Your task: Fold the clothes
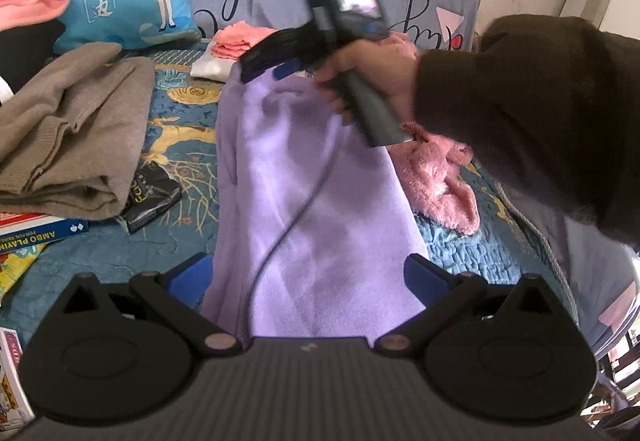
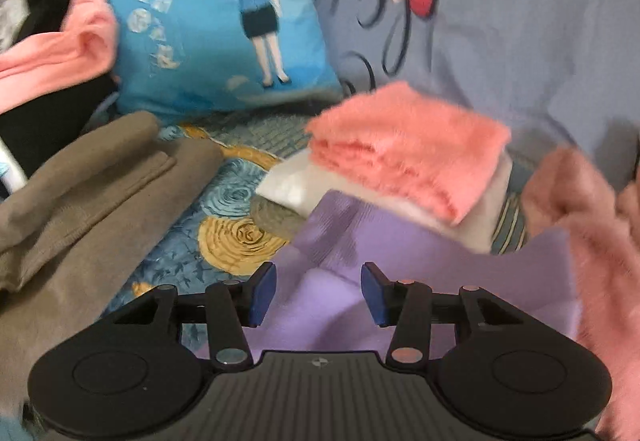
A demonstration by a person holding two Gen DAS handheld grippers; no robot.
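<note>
A lilac garment lies on the bed as a long strip running away from my left gripper. That gripper is open wide, its blue pads on either side of the strip's near end without pressing it. At the far end a hand in a dark sleeve holds my right gripper just above the cloth. In the right wrist view the right gripper is open, with a clear gap between its pads and only the lilac garment beneath. A thin dark cable trails over the cloth.
A tan sweater lies to the left, with a black packet and card boxes beside it. A fluffy pink garment lies on the right. Beyond the lilac cloth, a folded pink towel tops a white item, and a blue cushion stands behind.
</note>
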